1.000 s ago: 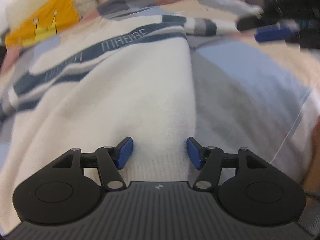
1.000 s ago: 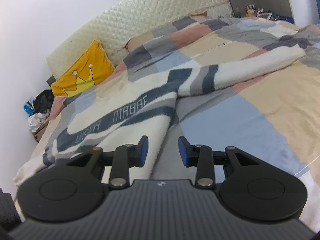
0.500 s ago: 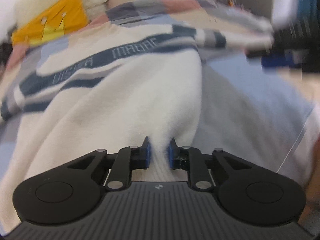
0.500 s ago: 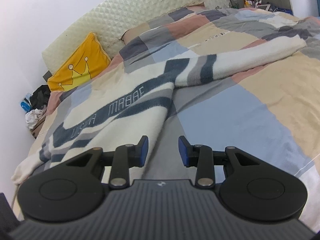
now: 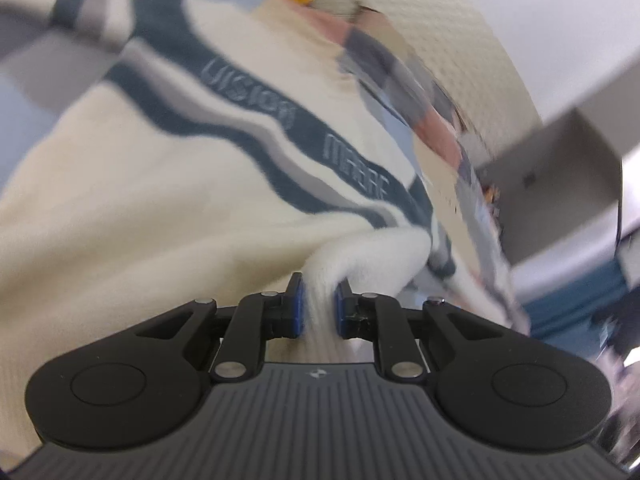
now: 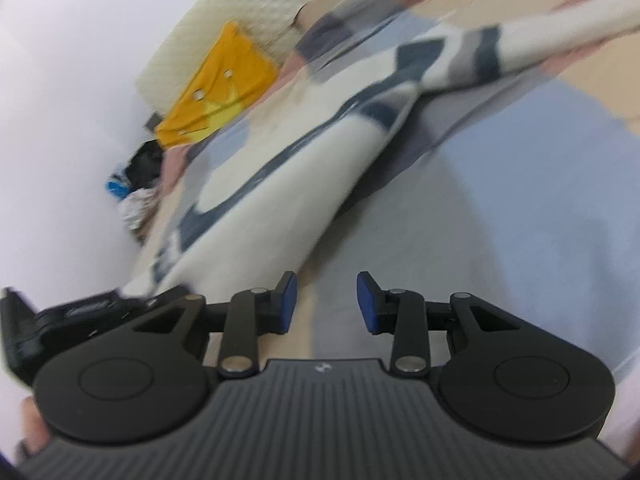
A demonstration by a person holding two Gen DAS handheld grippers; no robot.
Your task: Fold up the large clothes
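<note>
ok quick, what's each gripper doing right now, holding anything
Left gripper: jaws shut on a bunched edge of the cream sweater.
Right gripper: jaws open, nothing between them, over the bedspread.

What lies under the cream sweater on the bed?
Under the cream sweater lies the patchwork bedcover, visible around its edges. Whatever lies directly beneath the sweater's body is covered and cannot be seen.

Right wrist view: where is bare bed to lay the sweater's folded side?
Free: the blue and grey quilt patches ahead of the right gripper, right of the sweater. Crowded: the sleeve beyond, and the yellow pillow by the headboard.
</note>
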